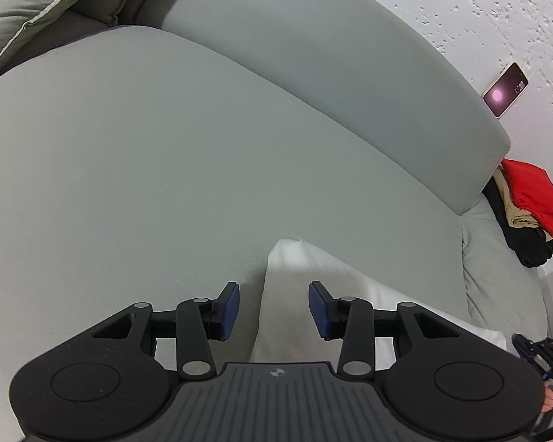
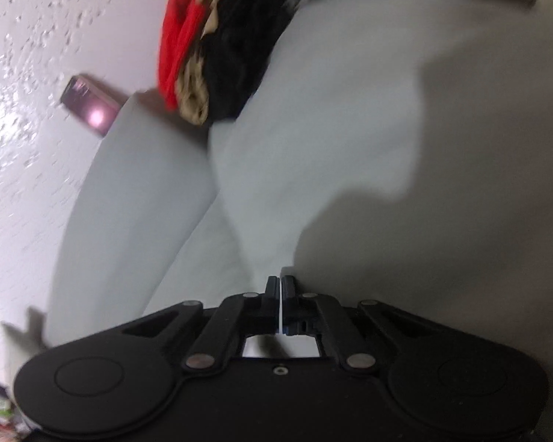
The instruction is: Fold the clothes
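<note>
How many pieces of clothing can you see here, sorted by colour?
White: 1, the white garment by the left gripper, pinched in the right gripper
Red: 1
Tan: 1
Black: 1, possibly more bunched together
Total: 4

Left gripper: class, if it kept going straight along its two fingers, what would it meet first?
Probably the white garment, which lies between and just beyond the open left gripper. Past it come the grey sofa seat and then the backrest. Depth is hard to judge.
</note>
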Demonstrator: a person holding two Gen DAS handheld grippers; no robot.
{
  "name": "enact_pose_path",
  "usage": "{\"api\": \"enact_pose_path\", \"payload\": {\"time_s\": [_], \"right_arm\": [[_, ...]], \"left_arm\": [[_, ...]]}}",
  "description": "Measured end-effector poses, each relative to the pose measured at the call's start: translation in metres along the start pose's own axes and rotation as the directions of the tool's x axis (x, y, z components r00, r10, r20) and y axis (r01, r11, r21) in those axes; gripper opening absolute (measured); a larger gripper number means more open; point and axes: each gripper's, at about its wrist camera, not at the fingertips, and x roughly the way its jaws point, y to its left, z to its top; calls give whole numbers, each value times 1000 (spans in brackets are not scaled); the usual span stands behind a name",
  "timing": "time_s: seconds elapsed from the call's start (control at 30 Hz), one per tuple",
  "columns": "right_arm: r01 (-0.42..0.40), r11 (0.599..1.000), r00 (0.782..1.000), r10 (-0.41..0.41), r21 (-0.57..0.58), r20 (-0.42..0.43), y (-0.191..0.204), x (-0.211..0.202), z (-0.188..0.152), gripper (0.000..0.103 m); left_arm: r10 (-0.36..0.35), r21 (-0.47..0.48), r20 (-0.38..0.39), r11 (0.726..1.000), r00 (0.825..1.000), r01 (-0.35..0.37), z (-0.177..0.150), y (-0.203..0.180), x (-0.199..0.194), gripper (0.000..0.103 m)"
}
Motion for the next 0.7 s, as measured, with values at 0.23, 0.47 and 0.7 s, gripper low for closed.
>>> {"api": "enact_pose_path", "payload": {"time_s": [0.23,0.47,0.7], "right_arm": [[-102,983,984,77,-151,-162,51,-17,-35,25],[-208,953,904,103,-218,-415,84,8,-102,35],[-161,973,890,73,-162,-450,67,29,-125,35]], "left_arm": [[-46,-82,41,995,998,49,7,11,3,40],[-145,-220,-59,967,988,129,18,30,33,39],[-259,-295,-86,929,962,223,25,35,52,31]]}}
